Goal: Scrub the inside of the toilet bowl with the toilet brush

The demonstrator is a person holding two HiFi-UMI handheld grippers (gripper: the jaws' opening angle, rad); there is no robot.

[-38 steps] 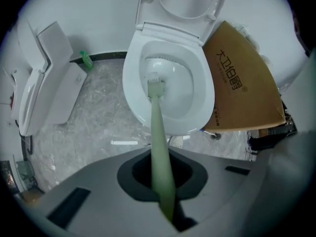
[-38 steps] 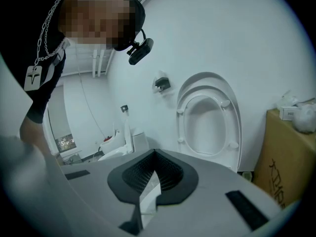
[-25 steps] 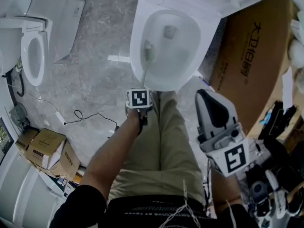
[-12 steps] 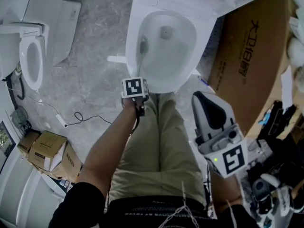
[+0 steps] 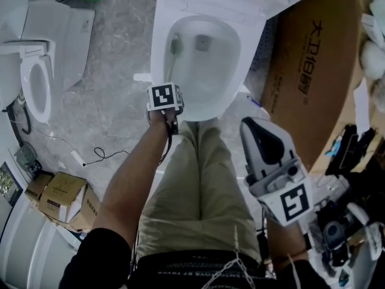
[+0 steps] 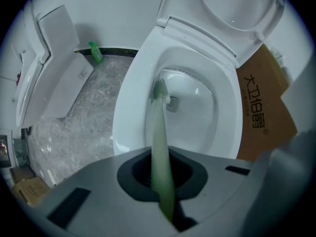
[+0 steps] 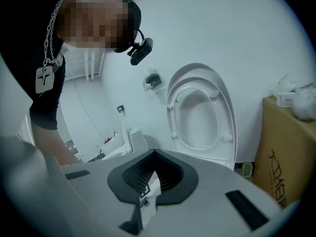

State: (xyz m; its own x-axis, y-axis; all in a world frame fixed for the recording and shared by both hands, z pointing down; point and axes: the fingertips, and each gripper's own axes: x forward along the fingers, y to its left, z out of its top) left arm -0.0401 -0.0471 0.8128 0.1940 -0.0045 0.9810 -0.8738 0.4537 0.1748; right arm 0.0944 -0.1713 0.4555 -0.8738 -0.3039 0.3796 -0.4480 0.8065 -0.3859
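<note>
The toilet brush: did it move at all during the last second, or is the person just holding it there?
The left gripper, shut on the pale green long-handled toilet brush, pushed forward, sliding its bristles up the left inner wall of the white ceramic toilet bowl, away from the person. Nothing was picked up or released. The right gripper stayed idle at the person's right side.

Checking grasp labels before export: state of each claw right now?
Left claw: closed on the toilet brush, which reaches into the bowl.
Right claw: closed, holding nothing.
</note>
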